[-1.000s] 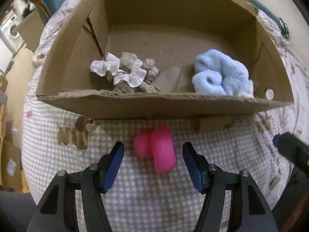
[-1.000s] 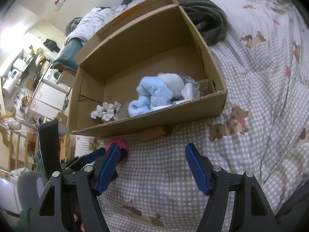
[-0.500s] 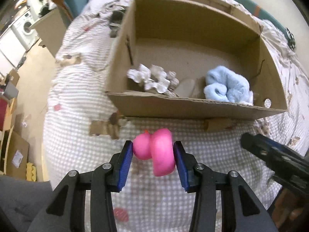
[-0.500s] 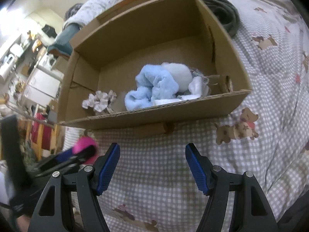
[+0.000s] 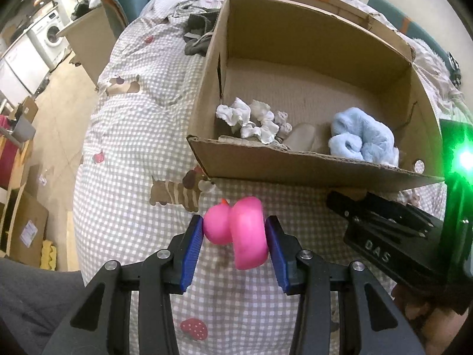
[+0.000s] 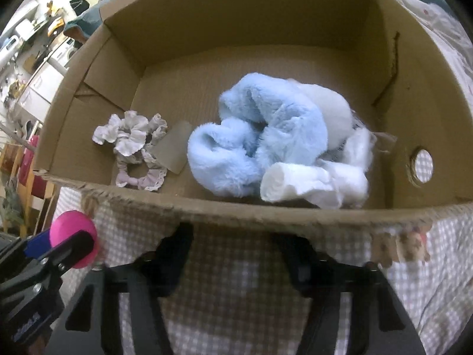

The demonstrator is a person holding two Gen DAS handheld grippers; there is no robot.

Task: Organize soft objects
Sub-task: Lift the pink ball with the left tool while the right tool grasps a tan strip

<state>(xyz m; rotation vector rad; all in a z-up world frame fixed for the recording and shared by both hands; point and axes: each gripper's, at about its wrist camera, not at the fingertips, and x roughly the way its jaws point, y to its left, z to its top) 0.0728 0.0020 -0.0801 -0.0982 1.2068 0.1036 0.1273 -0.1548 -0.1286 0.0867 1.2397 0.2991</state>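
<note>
Your left gripper (image 5: 235,238) with fingers closed on the pink soft toy (image 5: 241,232) above the checked bed cover (image 5: 133,153), cardboard box (image 6: 295,210) holding scrunchies (image 6: 131,136) and blue fluffy cloth (image 6: 257,142), your right gripper (image 6: 233,254) blurred, fingers apart, holding nothing.

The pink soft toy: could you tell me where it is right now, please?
In the left wrist view, the pink soft toy sits between the left gripper fingers, in front of the cardboard box.

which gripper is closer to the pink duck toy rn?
Left. The left gripper is shut on the pink duck toy, pads on both sides. The right gripper is off to its right, empty, facing the cardboard box.
</note>
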